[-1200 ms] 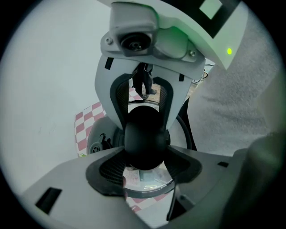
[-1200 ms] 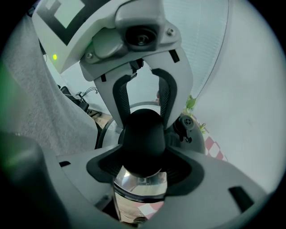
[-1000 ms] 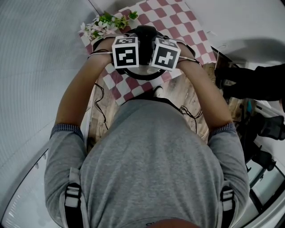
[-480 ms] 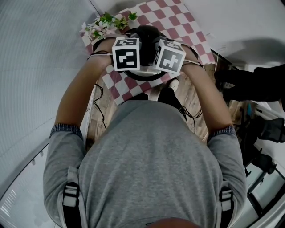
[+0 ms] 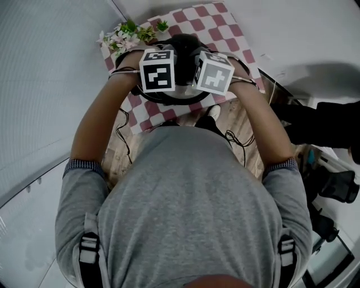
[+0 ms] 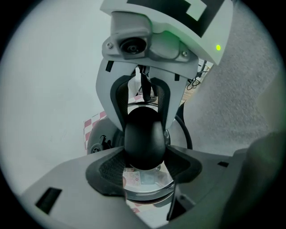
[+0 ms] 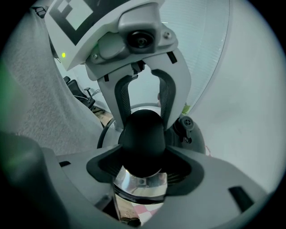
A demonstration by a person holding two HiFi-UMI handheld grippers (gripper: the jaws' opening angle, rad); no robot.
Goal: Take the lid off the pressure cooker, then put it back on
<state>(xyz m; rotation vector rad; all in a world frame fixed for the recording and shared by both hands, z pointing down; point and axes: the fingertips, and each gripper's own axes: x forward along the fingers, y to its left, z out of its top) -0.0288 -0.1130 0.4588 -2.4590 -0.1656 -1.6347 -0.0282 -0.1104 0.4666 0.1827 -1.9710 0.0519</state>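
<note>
Both claws are on the lid.
- The left claw (image 6: 144,170) stands wide, with its pads pressed on either side of the black knob (image 6: 144,138).
- The right claw (image 7: 144,167) grips the same knob from the opposite side, also wide.
- The steel lid (image 6: 147,181) sits directly under the knob, over the middle of the table (image 5: 225,25).
- The checked cloth (image 5: 194,17) shows past the lid's near edge.
- The flowers (image 5: 126,34) are at the far left corner.

Change over the last second:
- The grip is unchanged on both sides.
- The right marker cube (image 5: 212,72) has rolled slightly.
- Against the cloth, the pair of claws has shifted only a little.
- A dark rim (image 5: 169,100) shows below the cubes; I cannot tell whether it is the pot or the lid's edge.

Reading: lift-off appears to be under way, with the lid carried between both claws. Clearance from the pot is not confirmed, and putting the lid back is not yet done.
</note>
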